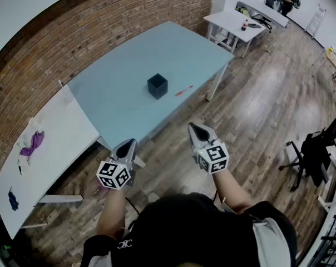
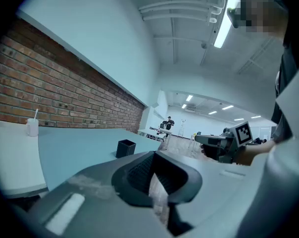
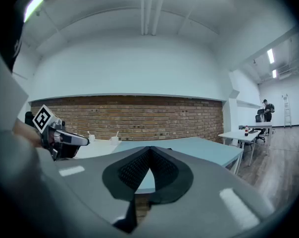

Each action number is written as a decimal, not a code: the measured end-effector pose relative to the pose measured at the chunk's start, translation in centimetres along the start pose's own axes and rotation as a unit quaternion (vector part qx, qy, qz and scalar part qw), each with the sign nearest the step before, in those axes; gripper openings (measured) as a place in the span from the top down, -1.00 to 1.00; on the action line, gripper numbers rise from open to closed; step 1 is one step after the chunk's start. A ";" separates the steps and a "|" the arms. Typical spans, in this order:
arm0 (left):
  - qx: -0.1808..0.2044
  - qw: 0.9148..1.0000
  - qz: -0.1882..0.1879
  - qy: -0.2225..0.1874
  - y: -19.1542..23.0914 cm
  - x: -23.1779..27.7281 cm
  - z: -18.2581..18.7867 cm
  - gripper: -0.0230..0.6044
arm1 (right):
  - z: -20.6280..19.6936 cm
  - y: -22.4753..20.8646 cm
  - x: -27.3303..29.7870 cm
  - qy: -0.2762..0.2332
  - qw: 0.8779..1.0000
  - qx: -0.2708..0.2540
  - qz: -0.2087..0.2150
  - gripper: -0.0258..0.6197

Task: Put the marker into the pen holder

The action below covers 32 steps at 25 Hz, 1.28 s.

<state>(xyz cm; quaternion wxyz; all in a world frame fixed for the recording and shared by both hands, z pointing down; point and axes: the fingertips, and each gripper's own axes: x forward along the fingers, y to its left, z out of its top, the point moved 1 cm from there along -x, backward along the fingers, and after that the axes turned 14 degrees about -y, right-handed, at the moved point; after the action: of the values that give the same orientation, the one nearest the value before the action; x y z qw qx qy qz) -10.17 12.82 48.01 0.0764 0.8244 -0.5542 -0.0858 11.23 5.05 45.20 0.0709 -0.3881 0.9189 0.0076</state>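
Left gripper [image 1: 130,143], right gripper [image 1: 194,128] hover off the table [image 1: 112,102]; marker [image 1: 183,90] near pen holder [image 1: 157,86].

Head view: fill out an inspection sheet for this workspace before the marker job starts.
Surface: blue table beside the brick wall.
Job's things: black pen holder upright mid-table; red marker lying apart from it, outside.
Clutter: purple cloth on the white side table.
Grippers: left gripper and right gripper short of the table, fingers together, empty.
Cables: nothing seen.
Surroundings: wood floor, office chair, further white tables.
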 end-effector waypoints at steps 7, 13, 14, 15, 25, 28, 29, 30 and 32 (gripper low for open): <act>-0.003 1.000 0.003 0.005 -1.4 1.1 -0.7 0.91 | 0.3 -2.0 -1.1 -0.021 1.000 0.002 -0.003 0.90; 0.004 1.000 0.011 0.009 -2.6 2.7 -0.9 0.91 | 0.0 -3.9 -1.9 -0.019 1.000 0.003 -0.002 0.90; 0.005 1.000 0.014 0.009 -2.7 2.9 -0.9 0.91 | -0.1 -4.3 -2.2 -0.017 1.000 0.002 -0.001 0.90; 0.007 1.000 0.017 0.009 -2.9 3.2 -1.0 0.91 | -0.3 -4.8 -2.5 -0.014 1.000 -0.001 0.001 0.90; 0.013 0.999 0.046 -0.013 -3.3 5.9 -0.5 0.91 | -2.0 -9.0 -3.7 0.011 0.996 -0.076 0.046 0.90; 0.006 0.999 0.050 -0.006 -2.8 6.2 -1.4 0.91 | -2.7 -9.7 -3.2 0.016 0.996 -0.080 0.045 0.90; 0.006 0.999 0.050 -0.004 -2.6 6.4 -1.6 0.91 | -3.1 -9.8 -2.9 0.020 0.996 -0.080 0.045 0.90; 0.006 0.999 0.049 -0.002 -2.3 6.6 -1.8 0.91 | -3.4 -9.9 -2.6 0.024 0.996 -0.078 0.047 0.90; 0.003 0.999 0.051 -0.004 -1.3 7.2 -1.9 0.91 | -4.0 -9.9 -1.7 0.033 0.995 -0.077 0.051 0.90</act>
<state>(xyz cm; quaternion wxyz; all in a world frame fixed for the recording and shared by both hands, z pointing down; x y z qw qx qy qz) -5.97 6.71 49.13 0.0760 0.7948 -0.5962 -0.0839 18.94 -0.94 49.82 0.0100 -0.3450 0.9360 0.0695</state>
